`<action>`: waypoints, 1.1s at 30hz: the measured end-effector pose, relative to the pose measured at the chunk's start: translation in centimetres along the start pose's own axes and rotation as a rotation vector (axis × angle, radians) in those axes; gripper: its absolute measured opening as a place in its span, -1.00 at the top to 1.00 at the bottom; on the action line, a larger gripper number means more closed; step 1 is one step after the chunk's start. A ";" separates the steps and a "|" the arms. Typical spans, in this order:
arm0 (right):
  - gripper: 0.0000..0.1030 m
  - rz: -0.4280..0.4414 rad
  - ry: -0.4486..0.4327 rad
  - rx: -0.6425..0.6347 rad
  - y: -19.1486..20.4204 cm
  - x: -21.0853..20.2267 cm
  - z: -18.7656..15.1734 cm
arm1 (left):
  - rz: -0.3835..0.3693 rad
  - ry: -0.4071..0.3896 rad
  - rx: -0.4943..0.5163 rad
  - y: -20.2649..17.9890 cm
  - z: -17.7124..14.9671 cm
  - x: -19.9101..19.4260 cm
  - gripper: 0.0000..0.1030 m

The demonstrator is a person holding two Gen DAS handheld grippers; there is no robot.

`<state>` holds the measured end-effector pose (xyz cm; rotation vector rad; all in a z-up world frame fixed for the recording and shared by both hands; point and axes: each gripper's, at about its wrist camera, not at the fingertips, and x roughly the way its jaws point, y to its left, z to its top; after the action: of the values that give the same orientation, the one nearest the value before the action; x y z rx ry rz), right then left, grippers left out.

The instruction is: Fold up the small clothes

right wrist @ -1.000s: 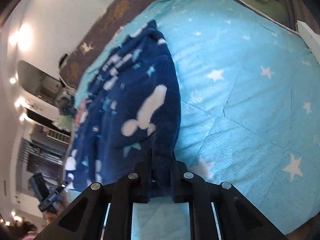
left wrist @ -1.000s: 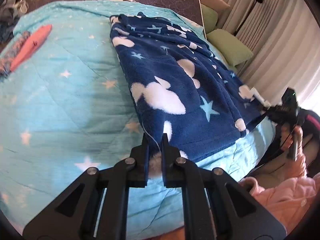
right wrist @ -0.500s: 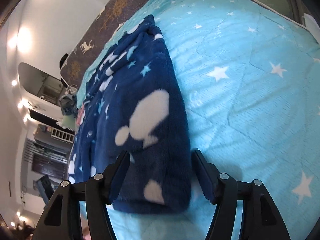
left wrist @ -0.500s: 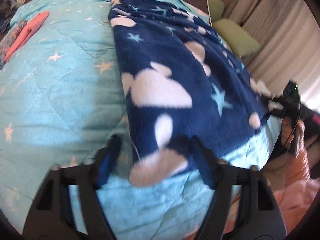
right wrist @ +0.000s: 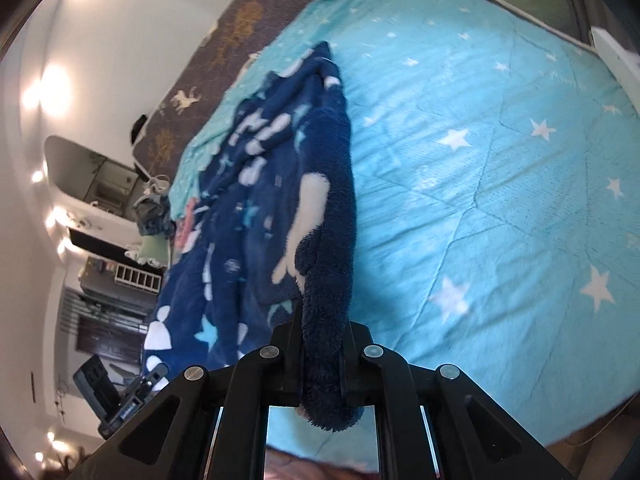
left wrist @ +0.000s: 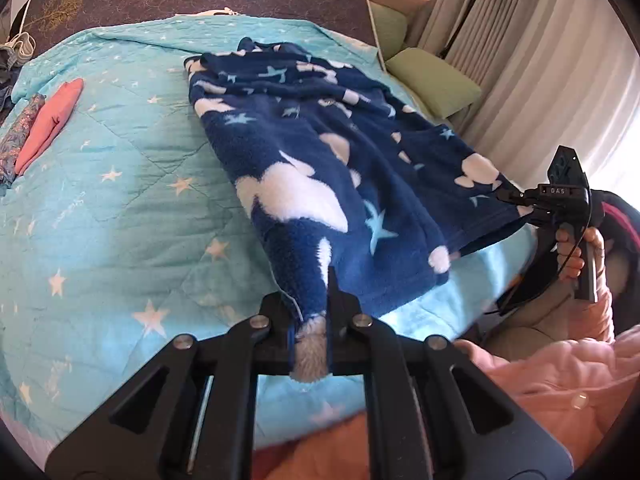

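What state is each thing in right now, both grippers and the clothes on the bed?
Left gripper: shut on the fleece's near hem corner.
Right gripper: shut on the other near corner.
Navy star-print fleece garment: spread lengthwise on the bed, near edge lifted.
Coral garment: folded flat, lying beside a patterned folded piece.
Turquoise star quilt: spread over the bed.

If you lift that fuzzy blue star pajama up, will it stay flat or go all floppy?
Probably floppy: the blue garment already sags between the left gripper and right gripper. Its thick fleece looks grippy, so it likely won't slip.
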<state>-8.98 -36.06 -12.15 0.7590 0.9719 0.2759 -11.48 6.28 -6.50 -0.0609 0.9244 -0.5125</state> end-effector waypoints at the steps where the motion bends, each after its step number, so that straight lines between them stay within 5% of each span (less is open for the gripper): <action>1: 0.82 0.009 -0.009 -0.012 0.5 -0.7 -0.3 | -0.014 -0.016 -0.006 0.1 0.2 -1.1 0.78; 10: 0.80 0.180 -0.076 -0.002 2.3 -4.3 1.6 | -0.085 -0.152 -0.011 1.9 6.3 -4.8 0.77; 18: 0.80 0.263 -0.160 -0.056 6.4 -3.5 11.0 | -0.079 -0.211 0.053 3.9 16.5 -2.6 0.77; 25: 0.79 0.242 -0.187 -0.061 9.7 1.1 22.5 | -0.035 -0.219 -0.024 8.5 26.5 3.3 0.77; 33: 0.77 0.089 -0.162 0.041 7.7 12.9 34.9 | 0.060 -0.096 -0.146 16.9 34.1 17.1 0.76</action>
<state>27.84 -39.57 -3.39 0.8503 0.7939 0.2678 30.05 7.85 -2.99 -0.1877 0.8662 -0.3828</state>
